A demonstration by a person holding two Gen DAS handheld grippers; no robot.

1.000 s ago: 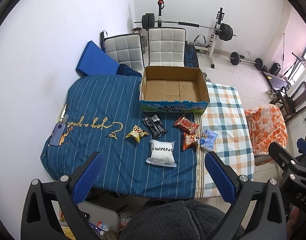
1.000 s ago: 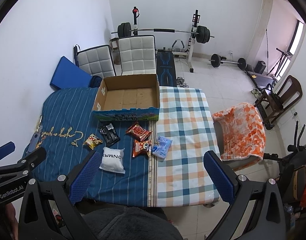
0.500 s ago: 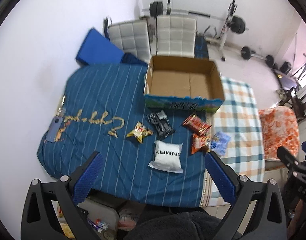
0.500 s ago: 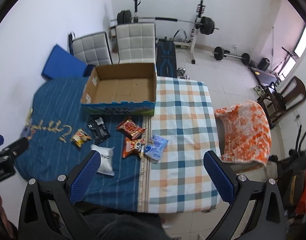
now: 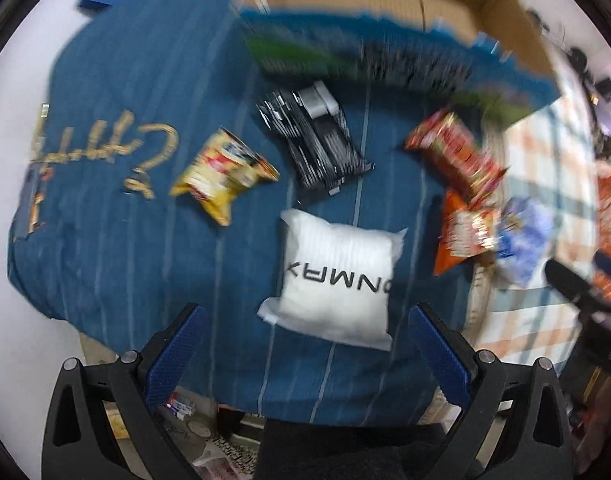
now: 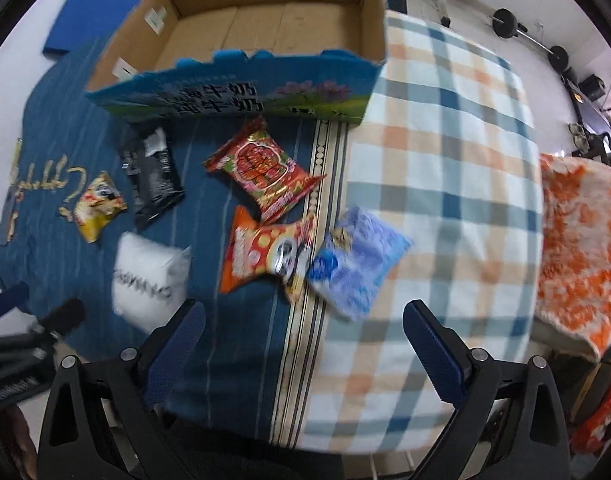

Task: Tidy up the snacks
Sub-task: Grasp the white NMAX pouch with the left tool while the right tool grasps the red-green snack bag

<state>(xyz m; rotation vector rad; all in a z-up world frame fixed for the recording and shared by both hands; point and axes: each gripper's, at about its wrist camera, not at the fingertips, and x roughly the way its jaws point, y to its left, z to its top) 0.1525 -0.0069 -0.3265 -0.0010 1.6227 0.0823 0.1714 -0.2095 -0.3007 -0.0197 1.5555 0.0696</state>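
Observation:
Several snack packs lie on the cloth in front of an empty cardboard box (image 6: 265,16) (image 5: 385,4). Nearest my open left gripper (image 5: 305,320) is a white pack (image 5: 337,276) (image 6: 149,276), just ahead of its fingertips. Beyond it lie a yellow pack (image 5: 221,172) (image 6: 99,204) and a black pack (image 5: 317,148) (image 6: 151,172). My open right gripper (image 6: 303,316) hovers just short of an orange pack (image 6: 265,256) (image 5: 465,232) and a light blue pack (image 6: 357,264) (image 5: 525,236). A red pack (image 6: 265,168) (image 5: 453,152) lies farther, close to the box. Both grippers hold nothing.
The table wears a blue striped cloth (image 5: 125,120) on the left and a checked cloth (image 6: 445,160) on the right. An orange-patterned blanket (image 6: 577,240) covers a chair at the right. Weights (image 6: 505,20) stand on the floor beyond. Each gripper shows at the edge of the other's view.
Both grippers have dropped down and forward toward the snacks, which now fill the views. The left view is motion-blurred. Both stay open and hold nothing.

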